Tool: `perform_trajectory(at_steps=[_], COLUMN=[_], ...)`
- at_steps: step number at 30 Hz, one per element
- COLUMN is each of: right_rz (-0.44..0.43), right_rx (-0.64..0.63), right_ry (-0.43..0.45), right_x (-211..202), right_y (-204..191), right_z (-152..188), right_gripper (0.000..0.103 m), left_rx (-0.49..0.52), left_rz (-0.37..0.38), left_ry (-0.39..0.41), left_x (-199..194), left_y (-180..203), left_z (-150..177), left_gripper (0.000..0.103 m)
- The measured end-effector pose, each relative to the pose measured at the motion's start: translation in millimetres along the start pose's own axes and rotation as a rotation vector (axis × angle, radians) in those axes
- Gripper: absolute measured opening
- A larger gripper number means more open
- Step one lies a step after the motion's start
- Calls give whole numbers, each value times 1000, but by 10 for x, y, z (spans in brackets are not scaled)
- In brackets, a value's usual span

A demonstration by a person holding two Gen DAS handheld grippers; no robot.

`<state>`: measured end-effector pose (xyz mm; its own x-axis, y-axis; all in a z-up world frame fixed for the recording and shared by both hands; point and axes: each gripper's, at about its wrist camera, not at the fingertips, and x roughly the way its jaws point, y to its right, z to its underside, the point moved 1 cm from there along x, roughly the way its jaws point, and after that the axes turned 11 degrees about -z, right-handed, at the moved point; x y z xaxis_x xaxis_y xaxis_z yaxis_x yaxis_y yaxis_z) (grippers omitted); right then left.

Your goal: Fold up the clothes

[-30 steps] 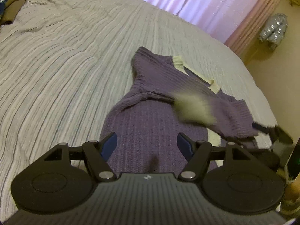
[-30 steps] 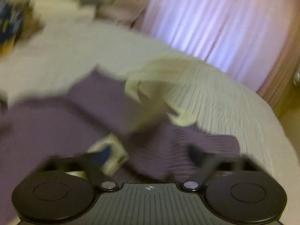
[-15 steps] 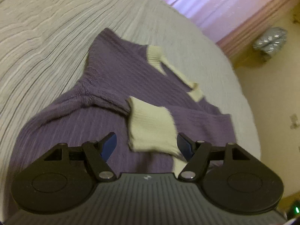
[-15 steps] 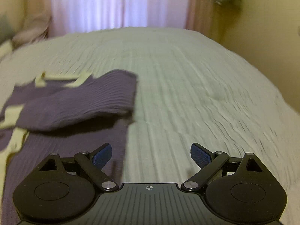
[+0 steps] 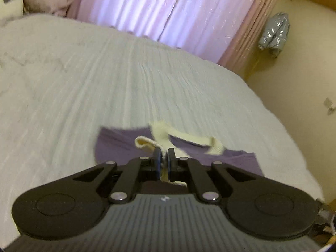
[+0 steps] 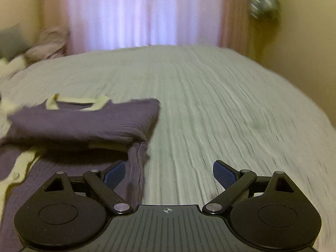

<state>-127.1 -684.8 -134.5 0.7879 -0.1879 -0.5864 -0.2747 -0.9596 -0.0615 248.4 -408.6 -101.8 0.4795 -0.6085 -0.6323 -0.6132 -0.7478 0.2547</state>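
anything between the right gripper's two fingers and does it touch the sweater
In the right wrist view the right gripper is open over bare bedspread; only the purple sweater edge hangs beside its left finger, not clamped.

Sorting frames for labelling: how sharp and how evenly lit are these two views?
Left wrist view: purple cardigan and bedspread smeared by motion, left gripper sharp, curtain blown out. Right wrist view: bedspread streaked, cardigan soft, right gripper crisp, fisheye corners dark.
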Motion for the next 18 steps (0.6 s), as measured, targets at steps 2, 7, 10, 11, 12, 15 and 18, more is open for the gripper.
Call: perform_trajectory(at_steps=[2,7,10,11,12,15,18], right_rz=[-31,-46,-52,-68,-80,-86,-87], right_rx=[-94,-264,-304,-276,-233,-179,-139], right_ry=[0,-49,-67,-87,-106,-127,-142], right_x=[192,674,883,952,1021,998,937], right_y=[-106,-314,-328,-272,-199,-147,-124], right_z=[-66,-156,-157,-137,-106,-66,-35], right_gripper=[81,66,34,31,31,31,32], left_rx=[21,43,56,63,86,174,199], left_rz=[-12,-33,-47,-67,-100,-160,-149], left_ry=[-8,-21,-29,-37,-52,-84,-71], left_x=[112,312,440,537,631,784,736], left_y=[-34,-94,-133,-168,-210,-245,-118], left_z=[-18,198,324,352,420,600,580], left_gripper=[3,3,3,3,3,1,0])
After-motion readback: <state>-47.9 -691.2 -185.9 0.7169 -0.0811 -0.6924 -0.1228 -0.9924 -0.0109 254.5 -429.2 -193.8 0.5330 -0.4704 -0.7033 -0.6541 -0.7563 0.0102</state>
